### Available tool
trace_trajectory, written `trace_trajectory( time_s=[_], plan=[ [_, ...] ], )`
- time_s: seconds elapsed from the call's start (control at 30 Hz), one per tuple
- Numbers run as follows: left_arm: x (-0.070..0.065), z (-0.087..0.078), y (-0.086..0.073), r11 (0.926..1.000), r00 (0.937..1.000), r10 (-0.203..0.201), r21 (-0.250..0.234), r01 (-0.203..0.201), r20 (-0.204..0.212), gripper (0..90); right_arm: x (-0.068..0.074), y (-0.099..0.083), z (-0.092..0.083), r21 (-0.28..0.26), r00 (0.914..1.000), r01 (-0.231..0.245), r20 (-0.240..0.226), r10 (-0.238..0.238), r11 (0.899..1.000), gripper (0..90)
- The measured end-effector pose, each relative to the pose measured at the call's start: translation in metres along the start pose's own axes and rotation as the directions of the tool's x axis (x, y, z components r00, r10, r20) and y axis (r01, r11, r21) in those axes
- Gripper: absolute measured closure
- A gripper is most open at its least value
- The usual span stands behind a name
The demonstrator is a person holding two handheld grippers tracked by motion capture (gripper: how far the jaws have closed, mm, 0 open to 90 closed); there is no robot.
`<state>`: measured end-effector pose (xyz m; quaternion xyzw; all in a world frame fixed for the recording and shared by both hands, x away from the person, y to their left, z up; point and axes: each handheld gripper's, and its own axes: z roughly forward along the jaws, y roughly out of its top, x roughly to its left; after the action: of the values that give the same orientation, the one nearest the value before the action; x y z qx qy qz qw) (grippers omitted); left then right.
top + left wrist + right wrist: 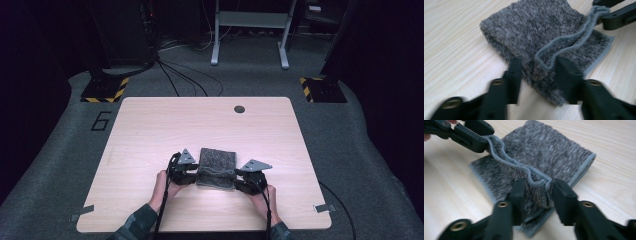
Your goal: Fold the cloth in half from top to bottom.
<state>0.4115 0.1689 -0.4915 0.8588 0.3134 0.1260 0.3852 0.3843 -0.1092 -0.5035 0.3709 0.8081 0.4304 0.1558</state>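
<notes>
A folded grey towel (pixel 216 167) was laid on the table (pixel 150 130), flanked by both grippers. At the left gripper (pixel 537 72), the jaws stood parted astride the towel's near corner, the pads apparently off the pile. At the right gripper (pixel 536 192), the jaws likewise stood apart around the bunched hem (pixel 524 168), seemingly released so the fold could settle flat.

Folded towel (pixel 217 167) on table (pixel 150 130) — near edge, claws flanking it
</notes>
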Motion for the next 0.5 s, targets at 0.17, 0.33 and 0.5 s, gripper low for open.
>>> trace_trajectory(
  time_s=[0.17, 0.33, 0.5],
  plan=[
    [0.005, -0.018, -0.001, 0.9989, 0.9988, -0.028, -0.040, 0.026, -0.040, 35.2, -0.003, 0.001, -0.017, -0.037, 0.9985, -0.042, -0.038, 0.040, 0.998, 45.0],
    [0.012, -0.016, 0.007, 0.9970, 0.9953, -0.060, -0.054, 0.056, -0.076, 29.6, -0.007, 0.011, -0.018, -0.051, 0.9973, -0.070, -0.027, 0.069, 0.996, 35.2],
    [0.009, 0.012, 0.005, 0.9983, 0.9967, -0.033, 0.046, 0.036, -0.074, 25.3, -0.013, 0.015, 0.012, 0.074, 0.9963, -0.081, 0.032, 0.079, 0.994, 21.0]
  ],
)
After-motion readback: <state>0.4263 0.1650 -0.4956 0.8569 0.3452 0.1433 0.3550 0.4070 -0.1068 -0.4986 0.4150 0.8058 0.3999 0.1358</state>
